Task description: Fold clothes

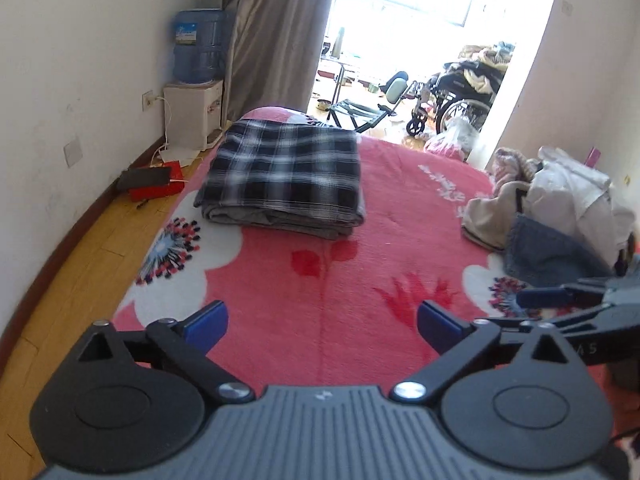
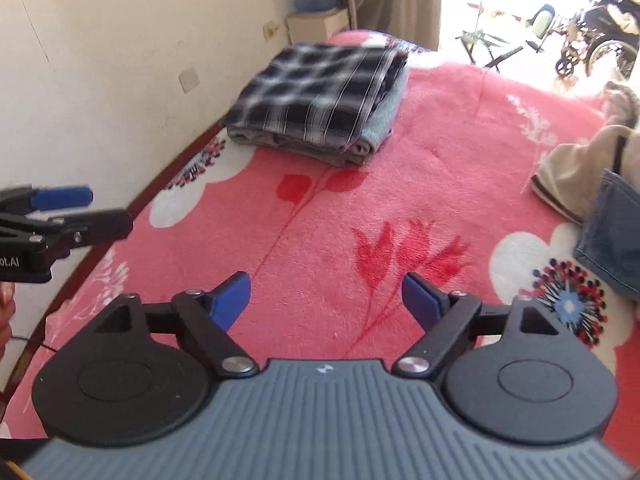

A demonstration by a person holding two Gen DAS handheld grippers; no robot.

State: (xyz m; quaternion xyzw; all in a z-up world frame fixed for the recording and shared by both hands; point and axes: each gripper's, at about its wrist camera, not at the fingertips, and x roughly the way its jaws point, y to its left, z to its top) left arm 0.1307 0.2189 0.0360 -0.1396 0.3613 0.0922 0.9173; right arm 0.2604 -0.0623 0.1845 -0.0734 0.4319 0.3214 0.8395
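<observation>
A folded black-and-white plaid garment (image 1: 286, 162) tops a neat stack of folded clothes (image 1: 276, 220) on the far left of the pink flowered blanket (image 1: 320, 280). The same plaid garment (image 2: 320, 88) shows in the right wrist view, on the stack (image 2: 376, 132). A heap of unfolded clothes (image 1: 552, 208), beige, white and blue denim, lies at the right; its edge (image 2: 600, 184) shows in the right wrist view. My left gripper (image 1: 322, 326) stands open over bare blanket with nothing between its fingers. My right gripper (image 2: 326, 300) is open and empty too, well short of the stack.
A white wall and wooden floor (image 1: 80, 248) run along the bed's left side, with a water dispenser (image 1: 196, 116) and a red box (image 1: 158, 190) there. A doorway beyond holds a wheelchair (image 1: 460, 100) and a folding chair (image 1: 360, 112). A hand's edge (image 2: 6, 312) shows at left.
</observation>
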